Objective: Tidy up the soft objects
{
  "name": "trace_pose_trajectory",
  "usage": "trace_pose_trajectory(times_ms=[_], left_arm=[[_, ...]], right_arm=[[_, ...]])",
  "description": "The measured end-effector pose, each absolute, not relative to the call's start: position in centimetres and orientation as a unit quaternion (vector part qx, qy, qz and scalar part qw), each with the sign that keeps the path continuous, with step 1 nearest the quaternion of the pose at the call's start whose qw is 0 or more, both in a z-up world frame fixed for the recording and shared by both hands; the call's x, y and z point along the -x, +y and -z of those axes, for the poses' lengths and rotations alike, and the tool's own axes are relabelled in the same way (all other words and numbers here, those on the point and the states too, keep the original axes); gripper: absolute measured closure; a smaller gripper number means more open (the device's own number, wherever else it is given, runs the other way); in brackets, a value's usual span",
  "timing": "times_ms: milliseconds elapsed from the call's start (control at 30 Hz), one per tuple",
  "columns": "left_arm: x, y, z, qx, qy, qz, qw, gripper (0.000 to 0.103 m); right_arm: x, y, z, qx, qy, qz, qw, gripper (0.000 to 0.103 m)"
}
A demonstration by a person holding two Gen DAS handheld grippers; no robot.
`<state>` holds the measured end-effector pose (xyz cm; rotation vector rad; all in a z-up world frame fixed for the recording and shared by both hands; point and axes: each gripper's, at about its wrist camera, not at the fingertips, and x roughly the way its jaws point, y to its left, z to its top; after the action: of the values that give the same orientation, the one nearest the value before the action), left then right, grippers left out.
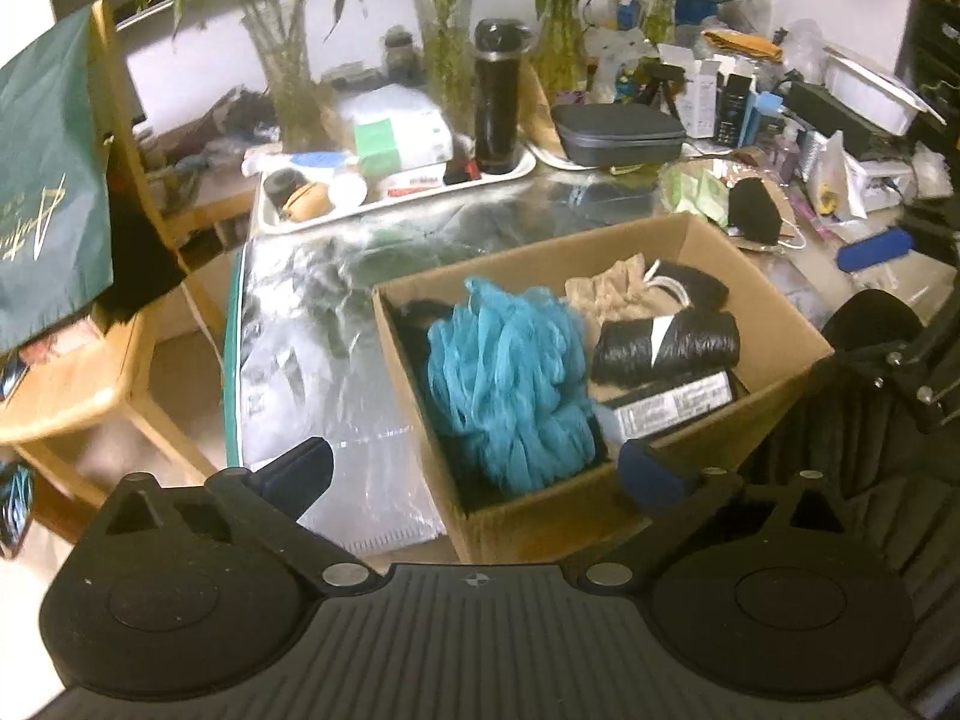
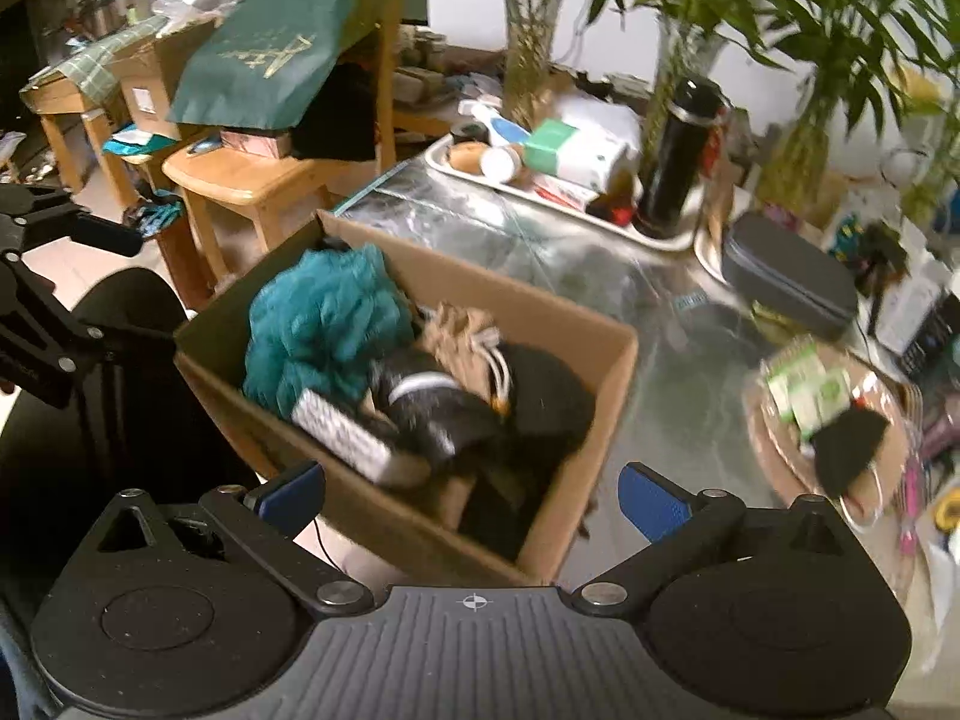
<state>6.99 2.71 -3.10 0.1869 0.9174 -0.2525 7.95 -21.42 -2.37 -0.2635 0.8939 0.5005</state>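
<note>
The cardboard box (image 1: 600, 372) sits at the near edge of the desk (image 1: 336, 324) and already holds the soft things: a teal mesh bath pouf (image 1: 504, 384) on one side, and beside it a beige drawstring pouch (image 1: 618, 294), a glossy black rolled bundle (image 1: 666, 348) with a white band, and a labelled flat pack (image 1: 672, 402) against the near wall. Something dark lies under them — the right wrist view is too blurred to say what.

Both tools hang just above the box's near rim with nothing in them: the left gripper (image 1: 480, 468) has its jaws spread wide, and the right gripper (image 2: 474, 498) likewise.

The pouf looks very light and springy; it would squash to almost nothing, so a deep bite into the bunched middle should hold better than a pinch of loose netting, which might snag. The black bundle looks slick — it is probably best grasped across its banded waist. The pouch is limp and should lift by its gathered neck.
</note>
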Motion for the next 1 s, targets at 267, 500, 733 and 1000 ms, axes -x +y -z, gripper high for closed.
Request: trace_pose_trajectory(times_ms=[267, 500, 733, 1000], left_arm=[[-5.4, 2.5, 4.0, -0.075, 0.45, 0.104, 0.884, 0.0], [-4.7, 1.6, 4.9, -0.089, 0.474, 0.106, 0.87, 0.0], [-4.7, 1.8, 5.1, -0.073, 0.488, 0.105, 0.863, 0.0], [-5.2, 1.9, 5.2, -0.073, 0.491, 0.101, 0.862, 0.0]], right_arm=[[-6.2, -22.0, 3.8, 0.124, 0.439, -0.213, 0.864, 0.0], [-5.9, -21.8, 4.7, 0.119, 0.445, -0.205, 0.864, 0.0], [-6.1, -21.9, 4.8, 0.116, 0.451, -0.201, 0.862, 0.0], [-6.4, -21.9, 5.1, 0.111, 0.456, -0.193, 0.861, 0.0]])
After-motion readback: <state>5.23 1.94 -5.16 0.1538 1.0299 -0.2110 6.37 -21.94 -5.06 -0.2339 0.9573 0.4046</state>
